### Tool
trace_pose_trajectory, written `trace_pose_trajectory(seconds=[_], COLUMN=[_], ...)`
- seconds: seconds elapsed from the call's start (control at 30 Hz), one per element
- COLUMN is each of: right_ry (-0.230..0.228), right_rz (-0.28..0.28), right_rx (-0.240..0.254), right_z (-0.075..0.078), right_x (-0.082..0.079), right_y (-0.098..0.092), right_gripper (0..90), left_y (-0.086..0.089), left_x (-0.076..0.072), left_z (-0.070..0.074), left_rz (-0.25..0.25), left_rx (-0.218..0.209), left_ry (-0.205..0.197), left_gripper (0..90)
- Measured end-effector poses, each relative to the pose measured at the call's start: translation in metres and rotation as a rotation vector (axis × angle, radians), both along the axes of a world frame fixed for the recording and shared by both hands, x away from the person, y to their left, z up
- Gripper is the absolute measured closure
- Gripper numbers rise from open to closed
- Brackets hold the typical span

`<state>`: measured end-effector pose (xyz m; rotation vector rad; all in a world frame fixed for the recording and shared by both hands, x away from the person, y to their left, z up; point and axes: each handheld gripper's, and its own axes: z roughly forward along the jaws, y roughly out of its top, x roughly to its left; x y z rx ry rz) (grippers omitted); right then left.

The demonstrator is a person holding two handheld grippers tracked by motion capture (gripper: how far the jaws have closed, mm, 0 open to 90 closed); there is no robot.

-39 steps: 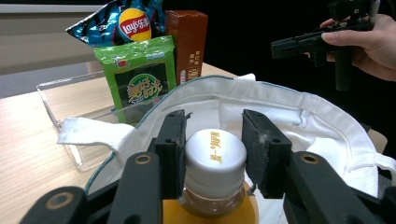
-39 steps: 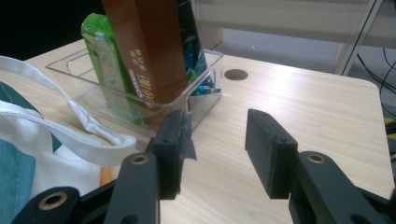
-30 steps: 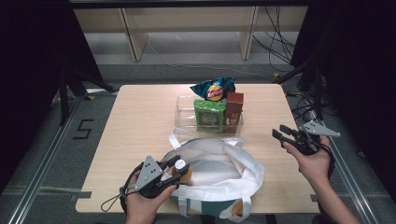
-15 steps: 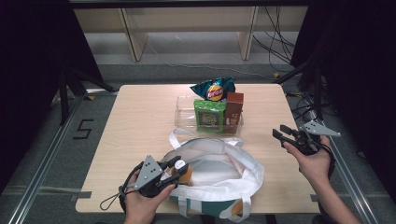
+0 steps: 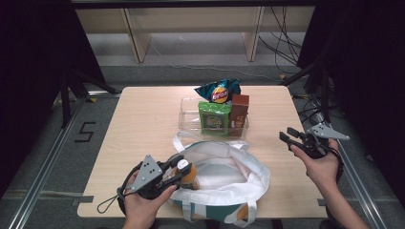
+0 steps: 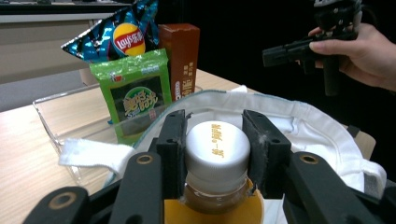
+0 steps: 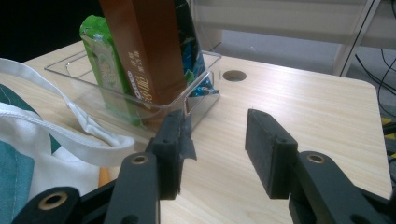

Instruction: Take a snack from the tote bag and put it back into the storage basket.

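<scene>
A bottle point(image 5: 185, 171) with a white cap point(image 6: 215, 149) and amber drink stands at the left rim of a white tote bag point(image 5: 229, 183). My left gripper point(image 5: 179, 165) has just been closing and is shut on the bottle, its pads point(image 6: 173, 140) pressing both sides of the cap. In the left gripper view the bag's opening point(image 6: 308, 126) lies just behind the bottle. My right gripper point(image 5: 287, 135) hovers open near the table's right edge with nothing between its fingers point(image 7: 173, 142), pointing toward the clear tray point(image 7: 140, 105).
The clear tray point(image 5: 190, 114) behind the bag holds a blue chips bag point(image 5: 218, 90), a green packet point(image 5: 213, 117) and a brown box point(image 5: 239, 110). Bare tabletop point(image 5: 143, 124) lies to the left. A bag strap point(image 7: 88, 135) rests by the tray.
The left gripper's jaws have drawn in on the bottle's cap. Both hands stay where they were.
</scene>
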<state>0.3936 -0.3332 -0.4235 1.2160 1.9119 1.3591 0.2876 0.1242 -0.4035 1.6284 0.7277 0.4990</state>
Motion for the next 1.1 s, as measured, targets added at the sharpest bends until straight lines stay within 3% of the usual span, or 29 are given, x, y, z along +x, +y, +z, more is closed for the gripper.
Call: trace_pose_trajectory(seconds=[0.8,0.87,1.0,1.1], right_ry=[-0.007,-0.019,-0.009,-0.027], right_rz=[-0.001,0.001,0.001,0.007], right_rx=[-0.002,-0.012,-0.005,-0.021], right_z=[-0.001,-0.001,-0.001,-0.001], right_x=[0.000,0.001,0.001,0.002], right_y=[0.000,-0.001,-0.001,-0.001], right_gripper=[58.4,58.4,58.4,58.4], left_y=[0.004,0.004,0.004,0.004], left_x=[0.008,0.010,0.011,0.013], left_z=[0.039,0.042,0.047,0.050], left_rz=[0.019,0.010,0.012,0.018], left_rx=[-0.025,-0.020,-0.026,-0.029], left_ry=[-0.057,-0.089,-0.089,-0.091], left_gripper=[61.4,61.4,61.4,61.4])
